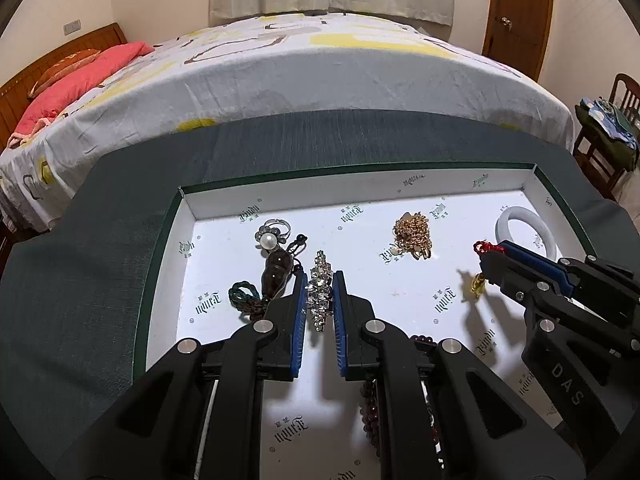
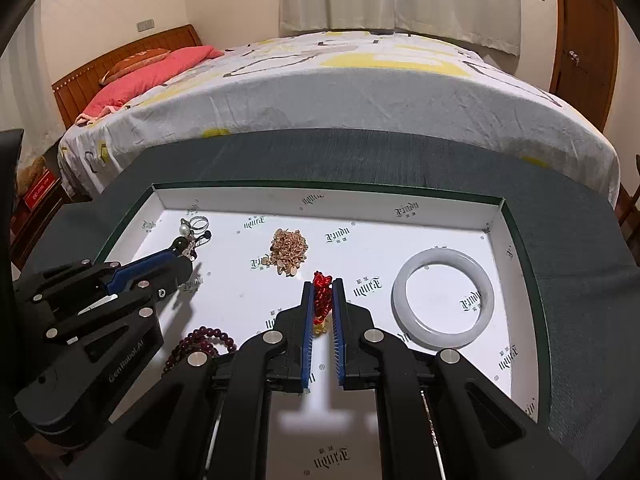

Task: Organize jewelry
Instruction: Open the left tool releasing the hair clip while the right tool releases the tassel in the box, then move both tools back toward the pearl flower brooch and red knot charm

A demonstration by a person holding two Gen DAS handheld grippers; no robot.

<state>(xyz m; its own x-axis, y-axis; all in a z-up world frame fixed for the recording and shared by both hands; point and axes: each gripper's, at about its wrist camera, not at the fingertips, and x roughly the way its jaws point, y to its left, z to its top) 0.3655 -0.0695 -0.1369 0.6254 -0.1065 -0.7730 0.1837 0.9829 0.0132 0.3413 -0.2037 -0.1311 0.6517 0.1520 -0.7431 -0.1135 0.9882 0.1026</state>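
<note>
A white-lined tray (image 1: 224, 208) with a green rim holds the jewelry. My left gripper (image 1: 319, 280) is shut on a rhinestone piece (image 1: 319, 292) over the tray's left part. My right gripper (image 2: 322, 290) is shut on a red knotted charm (image 2: 322, 294) with a yellow bead hanging below; it also shows in the left wrist view (image 1: 486, 250). In the tray lie a pearl ring (image 1: 270, 236), a dark pendant on a braided cord (image 1: 276, 274), a gold chain pile (image 1: 414, 234), a white bangle (image 2: 442, 298) and a dark red bead bracelet (image 2: 204, 342).
The tray sits on a dark green cloth (image 1: 100, 280). A bed (image 1: 320, 64) with a patterned sheet stands right behind. A wooden chair (image 1: 604, 136) with clothes is at the far right, and a door (image 1: 520, 12) beyond it.
</note>
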